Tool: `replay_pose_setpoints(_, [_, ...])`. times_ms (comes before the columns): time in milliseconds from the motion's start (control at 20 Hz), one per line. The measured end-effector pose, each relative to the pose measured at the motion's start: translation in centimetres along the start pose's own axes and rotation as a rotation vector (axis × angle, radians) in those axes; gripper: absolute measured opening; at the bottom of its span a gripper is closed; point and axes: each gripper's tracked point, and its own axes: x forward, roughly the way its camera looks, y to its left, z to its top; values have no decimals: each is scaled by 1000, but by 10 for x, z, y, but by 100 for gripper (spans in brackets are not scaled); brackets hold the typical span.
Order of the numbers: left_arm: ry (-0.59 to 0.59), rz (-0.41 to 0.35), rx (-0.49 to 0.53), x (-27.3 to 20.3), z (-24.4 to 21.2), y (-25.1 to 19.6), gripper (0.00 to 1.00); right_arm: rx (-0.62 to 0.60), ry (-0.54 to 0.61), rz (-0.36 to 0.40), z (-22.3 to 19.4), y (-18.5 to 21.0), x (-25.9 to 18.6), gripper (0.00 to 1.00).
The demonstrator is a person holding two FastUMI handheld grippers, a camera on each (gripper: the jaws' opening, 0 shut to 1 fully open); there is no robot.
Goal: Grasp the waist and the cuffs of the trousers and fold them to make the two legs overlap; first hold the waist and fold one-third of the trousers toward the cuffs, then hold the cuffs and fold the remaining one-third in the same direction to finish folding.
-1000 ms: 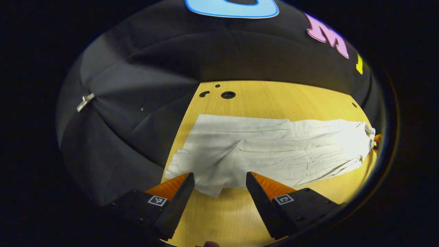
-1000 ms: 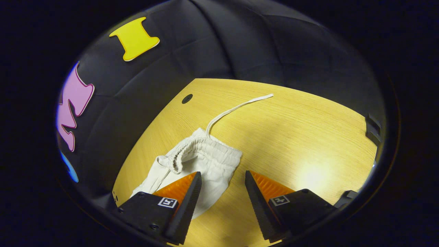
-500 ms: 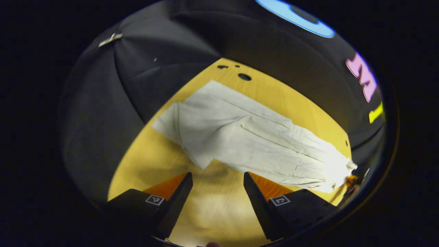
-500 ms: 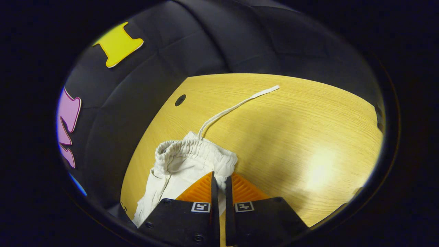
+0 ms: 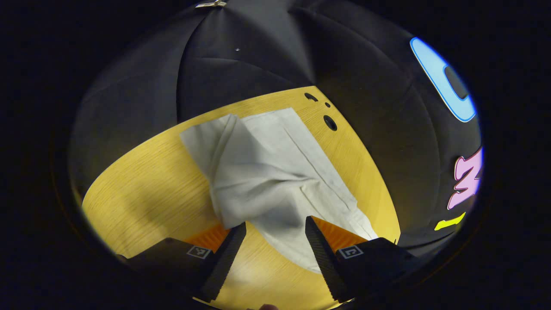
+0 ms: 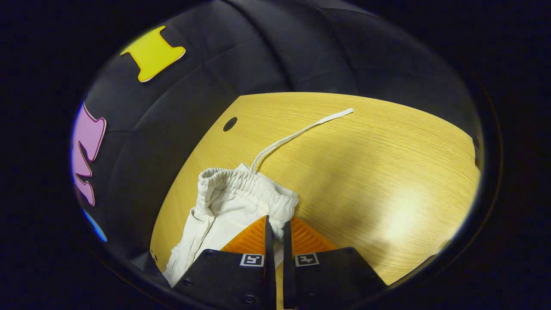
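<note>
Pale off-white trousers (image 5: 267, 176) lie on a light wooden table (image 5: 142, 189). In the left gripper view the two leg ends reach toward the table's far edge, and my left gripper (image 5: 275, 228) hangs open just above the nearer leg's edge, cloth showing between its fingers without being pinched. In the right gripper view the gathered elastic waist (image 6: 241, 189) bunches up on the table (image 6: 366, 163), and my right gripper (image 6: 275, 224) is shut on the waistband's near corner. A white drawstring (image 6: 301, 131) trails away from the waist across the wood.
Round holes (image 5: 329, 122) pierce the table near its far edge beside the leg ends. Another hole (image 6: 230, 124) sits near the table's far-left edge in the right gripper view. Black cloth walls close in behind the table. Bare wood (image 6: 387, 181) stretches right of the waist.
My left gripper swung round and came in over the leg's edge, staying open. My right gripper closed on the waistband half a second ago and has held there since.
</note>
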Motion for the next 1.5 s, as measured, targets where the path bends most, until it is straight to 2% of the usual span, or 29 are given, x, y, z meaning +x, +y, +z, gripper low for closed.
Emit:
replay_pose_setpoints(150, [-48,71,57,14,17,-4,90,-8,4,15,1,0,0,11])
replay_pose_setpoints(250, [-84,193,137,24,22,4,85,-19,1,23,1,0,1,11])
replay_pose_setpoints(350, [-97,250,185,30,26,6,51,-26,2,28,0,-1,2,11])
replay_pose_setpoints(450, [-111,232,141,32,27,0,17,-29,1,35,1,-1,1,11])
replay_pose_setpoints(500, [-111,214,117,31,25,0,8,-30,-7,40,3,0,-2,11])
replay_pose_setpoints(600, [-96,172,52,33,22,1,7,-29,-36,68,11,1,-9,11])
replay_pose_setpoints(750, [-75,130,14,30,10,1,7,-21,-58,82,20,1,-19,11])
replay_pose_setpoints(1100, [-31,104,81,53,-13,-6,7,-54,-138,136,49,8,-60,11])
replay_pose_setpoints(1300, [-14,92,111,63,-25,-9,7,-186,-192,199,56,28,-103,11])
replay_pose_setpoints(1500, [5,78,114,69,-26,-10,7,-343,-216,304,41,84,-139,11])
